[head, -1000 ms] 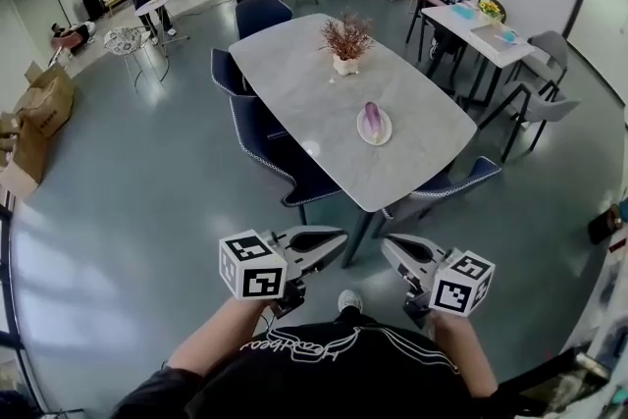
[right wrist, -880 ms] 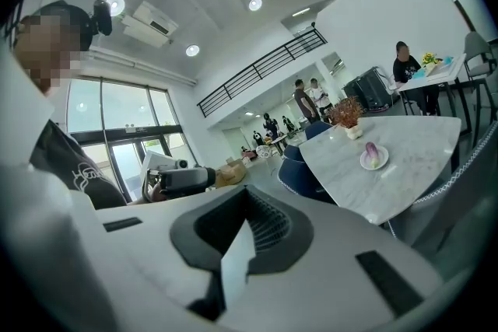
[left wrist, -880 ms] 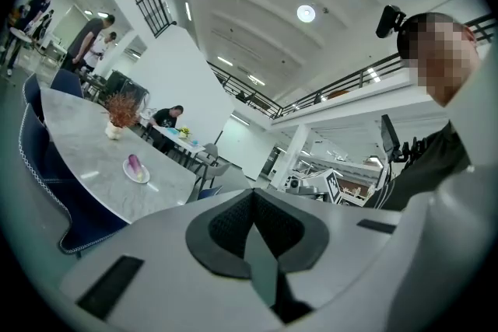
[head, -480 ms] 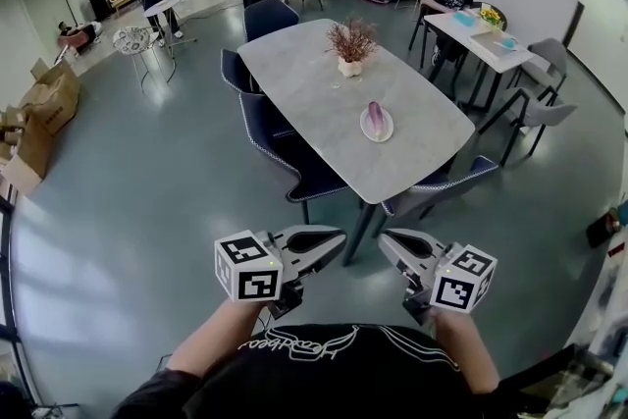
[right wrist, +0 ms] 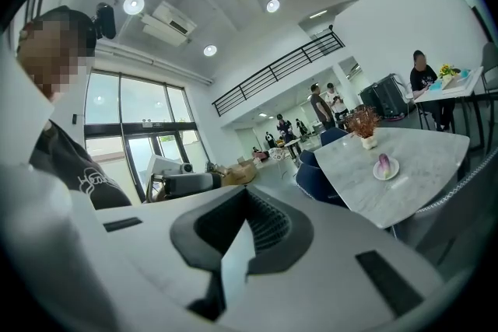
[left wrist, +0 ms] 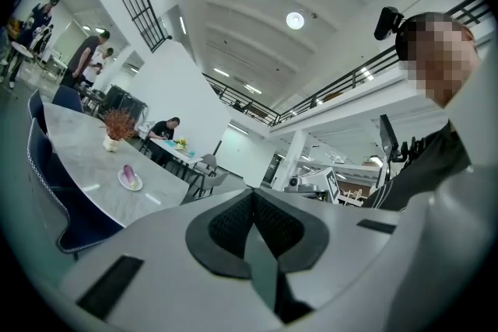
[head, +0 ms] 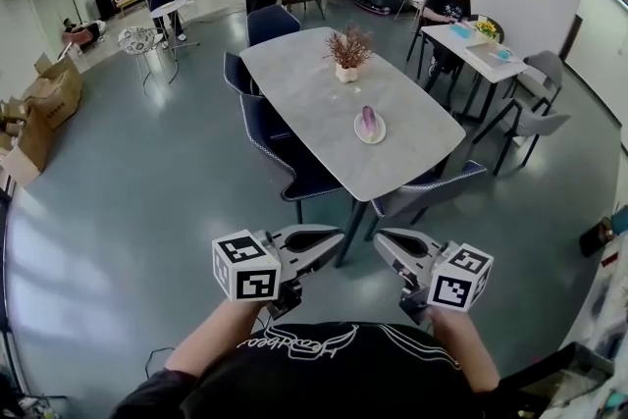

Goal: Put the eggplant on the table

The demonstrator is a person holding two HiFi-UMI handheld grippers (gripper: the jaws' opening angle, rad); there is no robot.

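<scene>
Left gripper (head: 331,238) and right gripper (head: 386,243) are held low, side by side, well short of the table (head: 304,98). Both sets of jaws are pressed together with nothing between them. The eggplant (head: 368,120) lies on a plate (head: 371,136) near the table's right edge. A potted plant (head: 347,52) stands beyond it.

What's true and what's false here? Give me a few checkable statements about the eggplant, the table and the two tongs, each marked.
1. The eggplant lies on a plate on the table. True.
2. The left tongs grip the eggplant. False: they are shut on nothing, short of the table.
3. A potted plant stands on the same table. True.
4. The right tongs are wide open. False: they are shut and empty.
</scene>
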